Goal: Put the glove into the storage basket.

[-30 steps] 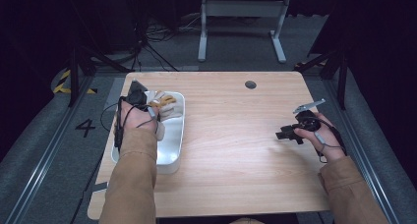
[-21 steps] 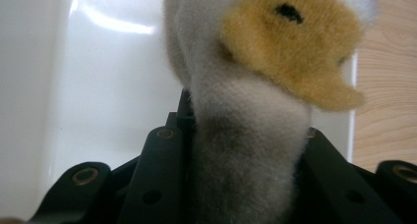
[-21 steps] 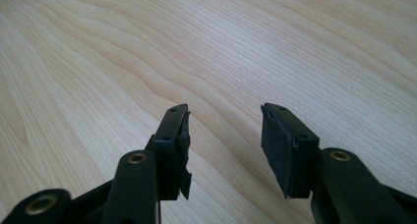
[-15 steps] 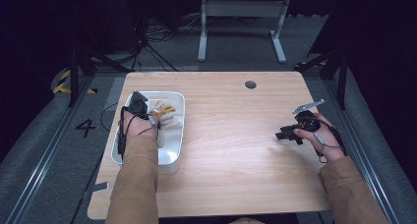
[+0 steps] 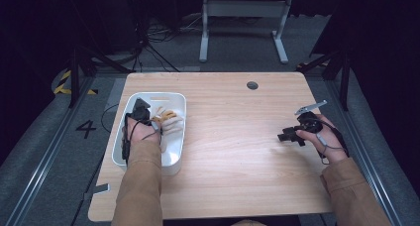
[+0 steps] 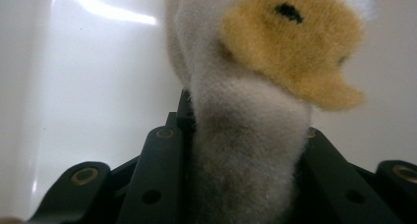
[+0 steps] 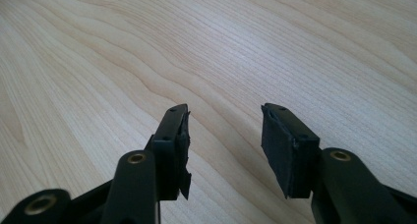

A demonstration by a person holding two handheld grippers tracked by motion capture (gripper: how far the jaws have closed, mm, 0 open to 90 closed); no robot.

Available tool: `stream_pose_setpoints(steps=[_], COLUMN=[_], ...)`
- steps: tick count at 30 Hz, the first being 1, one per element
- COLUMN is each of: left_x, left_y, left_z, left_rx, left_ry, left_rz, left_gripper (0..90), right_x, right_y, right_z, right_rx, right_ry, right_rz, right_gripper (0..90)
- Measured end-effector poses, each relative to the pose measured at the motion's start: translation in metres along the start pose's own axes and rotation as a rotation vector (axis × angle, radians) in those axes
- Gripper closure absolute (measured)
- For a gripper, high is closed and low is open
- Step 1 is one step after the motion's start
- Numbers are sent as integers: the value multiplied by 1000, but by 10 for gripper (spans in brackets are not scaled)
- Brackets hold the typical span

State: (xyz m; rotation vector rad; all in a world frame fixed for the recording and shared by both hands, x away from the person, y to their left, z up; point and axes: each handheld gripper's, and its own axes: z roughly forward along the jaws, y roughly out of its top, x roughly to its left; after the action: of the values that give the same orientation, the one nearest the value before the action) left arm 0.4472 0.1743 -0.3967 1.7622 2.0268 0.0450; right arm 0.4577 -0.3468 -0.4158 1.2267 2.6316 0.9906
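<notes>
Left gripper view: a plush toy (image 6: 246,150) is being clamped between the left gripper (image 5: 140,113) jaws inside the white tub (image 5: 174,156). The right gripper (image 7: 223,145) is being held open, empty, over the table (image 5: 237,151).

Bin (image 5: 174,156) on table (image 5: 237,151) left side; plush toy (image 5: 166,121) in bin.

A high camera looks forward and down over the wooden table (image 5: 237,137); the left gripper camera sits close inside the white tub (image 5: 173,156), the right's low over bare tabletop.
</notes>
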Motion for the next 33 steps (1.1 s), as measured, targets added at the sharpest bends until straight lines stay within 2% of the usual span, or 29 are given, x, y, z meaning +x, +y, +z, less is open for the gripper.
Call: stream_pose_setpoints(steps=[4, 9, 14, 17, 23, 29, 30, 33], left_x=[2, 5, 6, 8, 9, 9, 7, 6], left_y=[0, -1, -1, -1, 0, 0, 0, 0], left_z=[5, 16, 19, 21, 23, 24, 24, 26], left_rx=[2, 26, 42, 38, 37, 41, 45, 47], left_ry=[8, 15, 32, 39, 82, 80, 81, 81], left_rz=[-3, -14, -5, -17, -8, 0, 16, 30], left_gripper=[710, 707, 706, 704, 702, 679, 656, 453], right_x=[0, 0, 0, 0, -1, -1, -1, -1], right_y=[0, 0, -1, -1, -2, -2, -2, -2], right_z=[1, 2, 2, 3, 3, 3, 3, 1], right_rx=[1, 3, 3, 5, 4, 7, 5, -11], right_ry=[-2, 0, -5, -5, -4, -2, -4, -12], right_rz=[-2, 1, 3, 2, 3, 3, 2, 5], right_gripper=[541, 538, 537, 536, 533, 533, 533, 532])
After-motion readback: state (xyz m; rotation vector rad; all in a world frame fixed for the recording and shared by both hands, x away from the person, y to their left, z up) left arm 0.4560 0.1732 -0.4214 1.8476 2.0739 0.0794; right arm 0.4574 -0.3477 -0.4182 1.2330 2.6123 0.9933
